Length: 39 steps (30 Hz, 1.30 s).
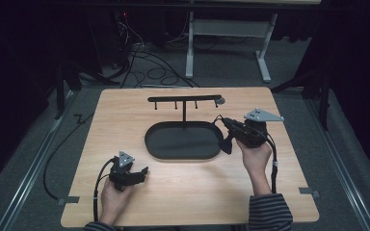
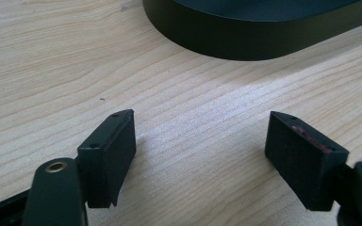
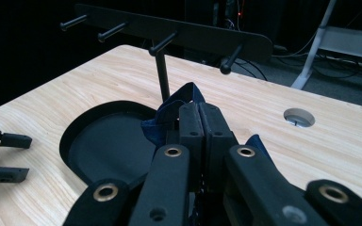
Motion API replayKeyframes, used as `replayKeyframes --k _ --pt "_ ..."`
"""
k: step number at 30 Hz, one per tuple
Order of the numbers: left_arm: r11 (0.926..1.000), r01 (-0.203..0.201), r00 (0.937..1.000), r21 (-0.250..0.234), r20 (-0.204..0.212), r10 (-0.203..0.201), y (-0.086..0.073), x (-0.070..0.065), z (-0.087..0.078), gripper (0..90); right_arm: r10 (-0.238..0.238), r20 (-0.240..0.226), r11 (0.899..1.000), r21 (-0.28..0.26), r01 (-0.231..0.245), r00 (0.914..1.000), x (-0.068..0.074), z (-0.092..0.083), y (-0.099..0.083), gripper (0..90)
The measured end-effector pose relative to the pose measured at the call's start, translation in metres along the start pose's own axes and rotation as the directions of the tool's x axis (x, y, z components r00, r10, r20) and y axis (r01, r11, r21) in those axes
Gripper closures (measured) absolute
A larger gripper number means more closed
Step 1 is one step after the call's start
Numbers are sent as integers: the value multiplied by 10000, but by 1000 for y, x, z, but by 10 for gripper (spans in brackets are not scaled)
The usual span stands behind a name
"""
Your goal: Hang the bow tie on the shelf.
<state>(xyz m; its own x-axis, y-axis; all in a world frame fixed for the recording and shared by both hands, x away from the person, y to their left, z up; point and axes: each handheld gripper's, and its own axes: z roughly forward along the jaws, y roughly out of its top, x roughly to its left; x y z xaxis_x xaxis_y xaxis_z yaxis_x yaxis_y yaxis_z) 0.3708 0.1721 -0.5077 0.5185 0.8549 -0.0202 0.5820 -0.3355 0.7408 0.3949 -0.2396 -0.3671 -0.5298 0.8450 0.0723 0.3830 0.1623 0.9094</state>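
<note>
Right gripper [image 1: 224,124], high view: jaws clamped on a dark blue cloth piece [image 1: 226,143] hanging above the right end of the black oval tray [image 1: 183,140], below the black T-shaped peg rack [image 1: 185,99]; left gripper [image 1: 142,172] rests on the light wooden bench [image 1: 125,115]. Left gripper view: jaws wide apart, nothing between, tray wall [image 2: 245,40] ahead. Right gripper view: closed jaws pinch the cloth [image 3: 172,110] before the rack [image 3: 169,33].
</note>
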Motion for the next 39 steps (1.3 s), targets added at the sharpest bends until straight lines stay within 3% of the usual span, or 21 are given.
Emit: replayKeyframes --k 21,39 --pt "10000 -20 10000 19 26 20 0 0 0 256 277 18 9995 -174 -277 9996 -4 16 18 900" --pt "10000 -26 10000 37 40 25 0 0 0 255 239 184 9997 -105 -237 9995 -10 30 35 900"
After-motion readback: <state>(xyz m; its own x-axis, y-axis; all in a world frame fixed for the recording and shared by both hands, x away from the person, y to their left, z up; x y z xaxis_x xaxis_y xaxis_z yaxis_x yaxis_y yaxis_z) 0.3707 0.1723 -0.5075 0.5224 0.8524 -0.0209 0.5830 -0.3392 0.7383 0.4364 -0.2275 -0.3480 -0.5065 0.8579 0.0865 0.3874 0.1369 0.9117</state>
